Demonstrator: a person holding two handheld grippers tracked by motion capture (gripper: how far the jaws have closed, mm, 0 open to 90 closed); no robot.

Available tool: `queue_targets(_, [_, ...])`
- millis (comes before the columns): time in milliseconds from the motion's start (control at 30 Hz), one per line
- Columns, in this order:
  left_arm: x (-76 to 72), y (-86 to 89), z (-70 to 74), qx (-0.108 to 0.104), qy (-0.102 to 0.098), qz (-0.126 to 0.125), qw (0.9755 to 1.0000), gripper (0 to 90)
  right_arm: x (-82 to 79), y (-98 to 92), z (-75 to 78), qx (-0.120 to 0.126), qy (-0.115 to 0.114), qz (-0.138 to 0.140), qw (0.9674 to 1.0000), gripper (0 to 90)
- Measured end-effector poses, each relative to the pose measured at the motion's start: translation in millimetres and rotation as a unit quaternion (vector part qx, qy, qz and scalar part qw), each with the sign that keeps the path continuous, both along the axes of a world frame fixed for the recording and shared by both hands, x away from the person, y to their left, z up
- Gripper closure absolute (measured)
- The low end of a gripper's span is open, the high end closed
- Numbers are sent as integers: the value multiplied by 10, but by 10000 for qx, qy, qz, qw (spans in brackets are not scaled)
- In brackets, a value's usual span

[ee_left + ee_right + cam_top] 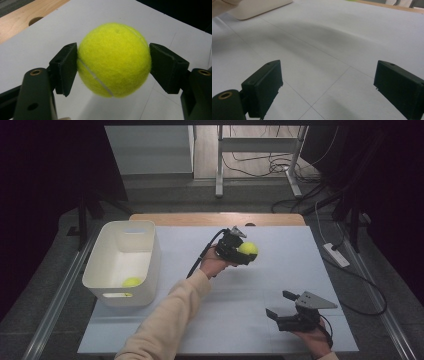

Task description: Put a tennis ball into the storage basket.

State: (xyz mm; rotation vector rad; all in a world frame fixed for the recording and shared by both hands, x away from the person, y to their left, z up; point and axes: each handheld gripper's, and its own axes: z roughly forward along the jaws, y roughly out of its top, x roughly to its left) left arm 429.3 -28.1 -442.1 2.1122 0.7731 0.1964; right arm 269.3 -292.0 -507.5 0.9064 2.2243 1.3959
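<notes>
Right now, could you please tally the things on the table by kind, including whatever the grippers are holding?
Tennis balls: 2, one held in the left gripper as tennis ball, one lying in the bin as second tennis ball
White plastic bins: 1, the white bin
Grippers: 2, left gripper and right gripper, the right one open and holding nothing
Total: 5

The tennis ball in the left tool is bright yellow-green felt with a thin white curved seam, and a second ball of the same yellow-green lies in the plain white bin. Both tools are black with small brass-coloured rings at the pivots, and the right tool carries a grey plate on top. The bench is pale grey-white crossed by faint thin lines, with a light wood strip along its far edge, and the sleeve is cream.
</notes>
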Motion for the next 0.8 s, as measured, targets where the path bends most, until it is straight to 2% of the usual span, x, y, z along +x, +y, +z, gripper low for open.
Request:
queue_targets(467, [-67,71,56,-69,-23,29,10000,276,-1,-7,1,2,-7,-11,10000,81])
queue_targets(567, [-83,84,65,-14,-54,46,10000,276,-2,-6,1,7,-4,-19,10000,81])
queue_targets(800, [-115,137,108,-37,-94,63,9999,276,-1,-3,-2,-7,-9,-26,10000,81])
